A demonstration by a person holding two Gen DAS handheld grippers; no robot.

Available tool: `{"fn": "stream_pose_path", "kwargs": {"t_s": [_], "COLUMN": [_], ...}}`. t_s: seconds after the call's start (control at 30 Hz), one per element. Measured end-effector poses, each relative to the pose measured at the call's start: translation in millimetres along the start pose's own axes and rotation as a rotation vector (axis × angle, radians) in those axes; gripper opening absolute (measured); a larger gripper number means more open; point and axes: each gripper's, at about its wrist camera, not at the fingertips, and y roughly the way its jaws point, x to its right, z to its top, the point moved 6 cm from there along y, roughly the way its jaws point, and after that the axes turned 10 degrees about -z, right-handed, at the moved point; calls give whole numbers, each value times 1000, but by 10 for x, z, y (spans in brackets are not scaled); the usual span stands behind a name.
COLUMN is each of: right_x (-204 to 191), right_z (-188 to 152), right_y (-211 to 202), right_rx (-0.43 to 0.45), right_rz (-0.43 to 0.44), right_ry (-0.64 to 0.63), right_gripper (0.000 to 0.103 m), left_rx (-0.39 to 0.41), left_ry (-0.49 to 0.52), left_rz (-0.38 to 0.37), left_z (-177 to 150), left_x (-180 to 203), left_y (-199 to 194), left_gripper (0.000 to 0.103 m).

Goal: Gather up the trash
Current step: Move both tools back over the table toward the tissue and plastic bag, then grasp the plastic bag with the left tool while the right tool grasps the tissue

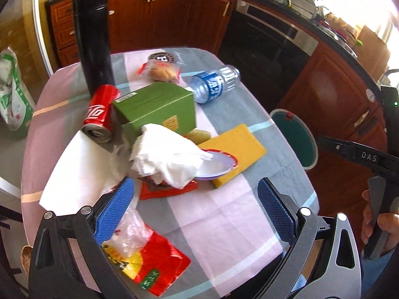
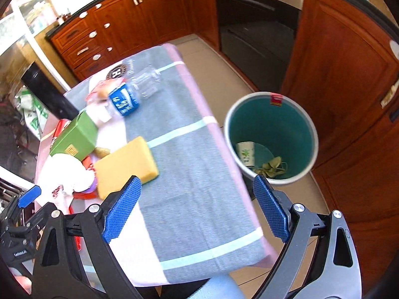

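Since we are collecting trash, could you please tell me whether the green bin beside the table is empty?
Not empty. The round green bin holds a paper cup and some wilted green scraps on its bottom.

The tablecloth (image 1: 219,214) is matt woven cloth; the red can (image 1: 101,113) is shiny metal; the bottle (image 1: 215,83) is clear glossy plastic; the tissue (image 1: 169,157) is soft crumpled paper; the green box (image 1: 159,107) is matt card; the cupboards (image 2: 344,57) are polished wood; the gripper pads (image 2: 122,209) are rough, dimpled blue rubber.
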Motion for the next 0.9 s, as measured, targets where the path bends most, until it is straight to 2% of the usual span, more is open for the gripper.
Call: {"fn": "stream_pose_path", "kwargs": {"t_s": [0.2, 0.43, 0.63, 0.8, 0.9], "right_x": [-569, -1400, -2022, -2274, -2309], "right_z": [-40, -91, -101, -68, -98], "right_y": [26, 162, 321, 464, 587], "right_rx": [-30, -72, -92, -100, -134], "right_rz": [55, 146, 194, 181, 179], "right_ry": [-76, -194, -287, -331, -328], "right_gripper": [87, 87, 87, 82, 78], "left_rx": [-8, -21, -21, -28, -33], "left_ry": [-63, -126, -124, -119, -121], "left_rz": [70, 61, 29, 9, 9], "left_z": [-186, -353, -368, -372, -366], "left_x": [-588, -1036, -1125, -1169, -1193], "left_y": [-84, -115, -119, -93, -61], "left_gripper": [99, 99, 99, 99, 99]}}
